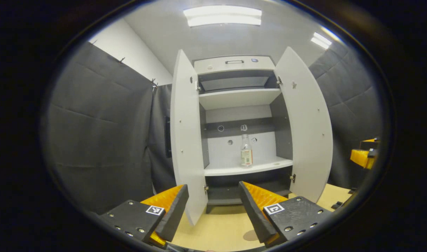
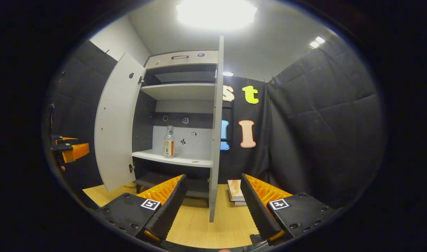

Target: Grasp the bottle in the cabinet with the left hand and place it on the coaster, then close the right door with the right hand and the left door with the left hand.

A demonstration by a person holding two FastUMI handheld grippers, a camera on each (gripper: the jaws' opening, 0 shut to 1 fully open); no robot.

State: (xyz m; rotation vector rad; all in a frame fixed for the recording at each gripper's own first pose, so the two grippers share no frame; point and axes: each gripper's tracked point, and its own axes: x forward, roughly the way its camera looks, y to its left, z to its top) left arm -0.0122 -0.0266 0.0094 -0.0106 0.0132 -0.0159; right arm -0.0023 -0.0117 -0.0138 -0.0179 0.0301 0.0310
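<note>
A small clear bottle with a red-and-white label stands upright on the middle shelf of a white cabinet. Both doors stand wide, the left door and the right door. My left gripper is open and empty, low in front of the cabinet and well short of the bottle. A round brown coaster lies on the wooden table just inside its right finger. In the right gripper view the bottle shows between the left door and the edge-on right door. My right gripper is open and empty, facing that door's edge.
The cabinet stands on a light wooden table. A thin stack of books lies on the table right of the right door. Black padded cloth walls close in on both sides. The other gripper shows at each view's edge, the right one and the left one.
</note>
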